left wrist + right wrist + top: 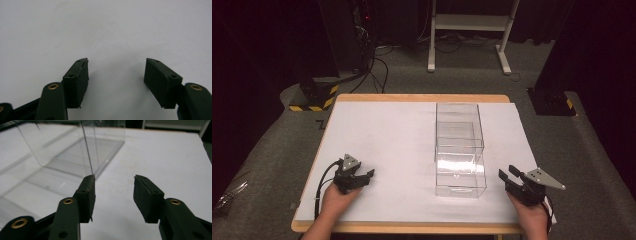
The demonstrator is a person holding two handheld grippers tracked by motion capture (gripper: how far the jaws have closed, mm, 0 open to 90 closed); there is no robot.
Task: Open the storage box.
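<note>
A clear plastic box (460, 150) stands on the white-covered worktop (387, 130), just right of the middle, and appears to be two see-through units stacked, the lower one showing a drawer-like front with a small knob; nothing can be seen inside either. The right claw (508, 176) rests at the box's four o'clock, near its front right corner but apart from it, jaws spread with nothing between them; in the right gripper view (114, 178) the box's near edge rises just beyond the left pad. The left claw (364, 176) sits well away at the box's eight o'clock, also spread and empty, over bare white surface (116, 62). The likely risk is that a pad clips the light box's thin wall on approach and slides or tips the stack, since the transparent edges are hard to judge.
</note>
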